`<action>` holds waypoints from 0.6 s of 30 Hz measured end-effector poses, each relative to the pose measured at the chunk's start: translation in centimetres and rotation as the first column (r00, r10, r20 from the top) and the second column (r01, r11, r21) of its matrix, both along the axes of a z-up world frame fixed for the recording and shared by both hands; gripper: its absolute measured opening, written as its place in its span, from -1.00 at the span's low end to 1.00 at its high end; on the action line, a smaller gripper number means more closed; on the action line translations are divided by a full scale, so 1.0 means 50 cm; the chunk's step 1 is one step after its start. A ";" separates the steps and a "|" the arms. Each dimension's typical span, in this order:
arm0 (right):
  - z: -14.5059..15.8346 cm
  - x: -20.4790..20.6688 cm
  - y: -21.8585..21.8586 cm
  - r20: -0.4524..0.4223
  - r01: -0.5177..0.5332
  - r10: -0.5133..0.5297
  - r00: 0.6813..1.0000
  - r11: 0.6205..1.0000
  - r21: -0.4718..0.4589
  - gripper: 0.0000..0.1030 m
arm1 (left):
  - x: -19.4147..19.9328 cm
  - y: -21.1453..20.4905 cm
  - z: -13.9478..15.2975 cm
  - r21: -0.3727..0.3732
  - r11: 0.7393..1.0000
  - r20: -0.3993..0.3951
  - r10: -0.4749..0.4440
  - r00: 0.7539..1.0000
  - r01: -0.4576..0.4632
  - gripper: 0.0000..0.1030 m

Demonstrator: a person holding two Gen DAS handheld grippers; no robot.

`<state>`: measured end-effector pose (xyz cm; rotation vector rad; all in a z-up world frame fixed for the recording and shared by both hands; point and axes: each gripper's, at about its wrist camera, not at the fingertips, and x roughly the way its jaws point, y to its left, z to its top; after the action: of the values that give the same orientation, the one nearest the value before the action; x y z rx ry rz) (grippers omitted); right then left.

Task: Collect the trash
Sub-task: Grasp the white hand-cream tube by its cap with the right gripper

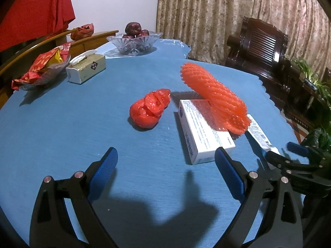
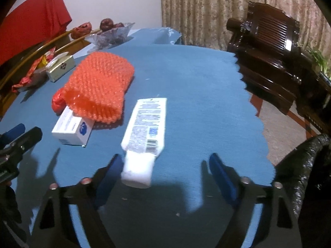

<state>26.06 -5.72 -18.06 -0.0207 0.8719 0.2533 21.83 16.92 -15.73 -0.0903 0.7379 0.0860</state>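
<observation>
Jaws of right gripper point(image 2: 163, 172) open, straddling cap end of white tube point(image 2: 144, 124); tube's long axis runs straight away from jaws. Left gripper point(image 1: 165, 163) open, empty, farther from tube.

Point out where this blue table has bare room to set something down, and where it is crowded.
Bare cloth lies between the tissue box, the red bag and the left gripper. More lies between the white tube and the table's scalloped edge. It is crowded where the foam net rests on the white box, with the tube alongside.
</observation>
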 end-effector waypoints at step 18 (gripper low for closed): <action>0.000 0.020 -0.022 0.004 0.025 -0.025 1.000 1.000 0.019 -0.30 | 0.045 -0.065 -0.009 -0.033 0.998 -0.010 -0.054 0.998 0.054 0.79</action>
<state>27.07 -6.84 -18.05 0.0076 0.8652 0.2383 24.10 13.67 -16.19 -0.1009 0.7526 0.0232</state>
